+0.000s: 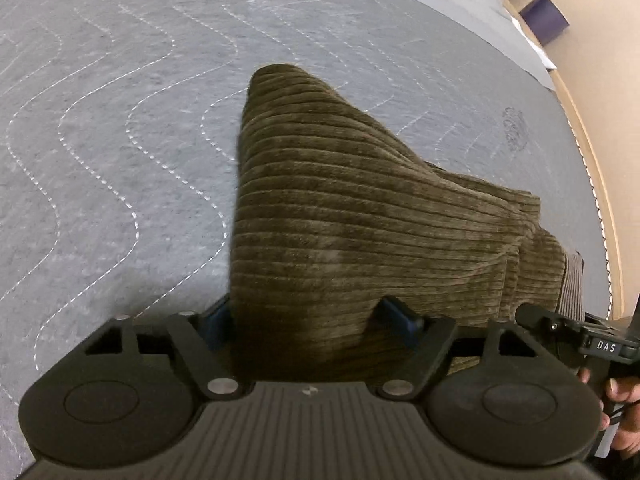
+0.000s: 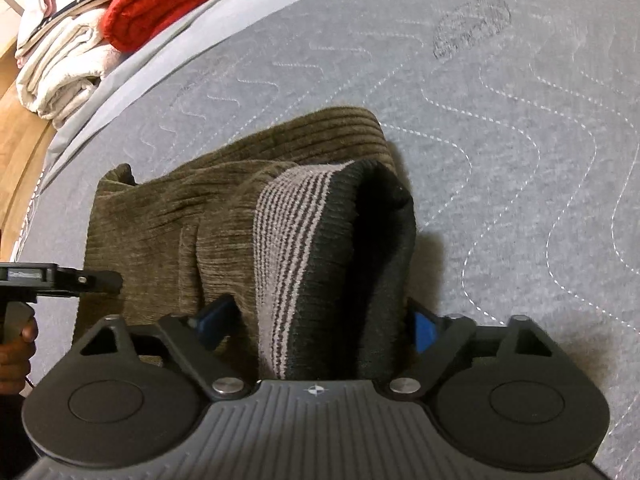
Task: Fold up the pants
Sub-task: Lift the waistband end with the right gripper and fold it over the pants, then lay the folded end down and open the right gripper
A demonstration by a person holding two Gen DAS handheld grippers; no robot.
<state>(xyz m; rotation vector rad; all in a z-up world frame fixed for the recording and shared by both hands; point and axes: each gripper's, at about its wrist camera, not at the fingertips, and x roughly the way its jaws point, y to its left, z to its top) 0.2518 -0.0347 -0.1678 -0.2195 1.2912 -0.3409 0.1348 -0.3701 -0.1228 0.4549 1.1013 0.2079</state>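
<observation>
Olive-brown corduroy pants (image 1: 340, 200) lie bunched on a grey quilted mattress (image 1: 120, 120). My left gripper (image 1: 310, 318) points down over one end. Its jaws stand wide with a hump of cloth between them, and its right blue pad rests on the cloth. In the right wrist view the pants (image 2: 168, 216) show a waistband turned out, with a grey-striped and black lining (image 2: 288, 240). My right gripper (image 2: 320, 320) straddles that waistband, and the cloth fills most of the gap between its wide jaws. Neither gripper visibly pinches the cloth.
Folded white towels (image 2: 60, 76) and a red blanket (image 2: 168, 4) lie past the mattress edge at the upper left. A purple box (image 1: 544, 20) stands on the floor at the far right. A hand (image 1: 616, 400) holds the other tool beside the pants.
</observation>
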